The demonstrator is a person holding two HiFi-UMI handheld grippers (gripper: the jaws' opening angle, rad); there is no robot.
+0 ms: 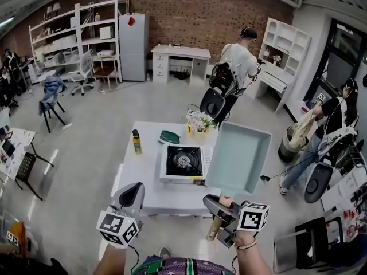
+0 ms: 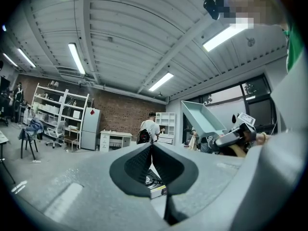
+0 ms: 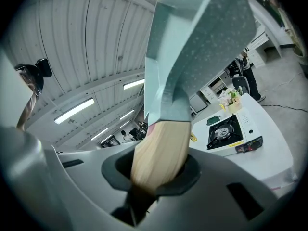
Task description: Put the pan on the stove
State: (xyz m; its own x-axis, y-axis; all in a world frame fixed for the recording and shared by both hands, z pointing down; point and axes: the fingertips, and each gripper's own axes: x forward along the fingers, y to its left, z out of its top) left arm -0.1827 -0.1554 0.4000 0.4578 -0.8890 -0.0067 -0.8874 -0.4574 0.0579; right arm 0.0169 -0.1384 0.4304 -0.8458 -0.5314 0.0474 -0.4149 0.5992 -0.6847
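Observation:
A square pale-teal pan (image 1: 239, 156) with a wooden handle (image 3: 159, 153) hangs in the air, tilted, off the right side of the table. My right gripper (image 1: 221, 211) is shut on that handle, near the table's front right corner. In the right gripper view the pan (image 3: 202, 47) rises straight ahead of the jaws. The portable gas stove (image 1: 183, 162) sits at the middle of the white table (image 1: 137, 176), burner bare, left of the pan. My left gripper (image 1: 133, 195) hovers at the table's front edge, shut with nothing in it; its jaws meet at the tips in the left gripper view (image 2: 152, 150).
A yellow bottle (image 1: 137, 142), a dark green cloth (image 1: 170, 136) and a small pot of flowers (image 1: 199, 122) stand behind the stove. People stand at the back and right. Chairs, desks and shelving ring the room.

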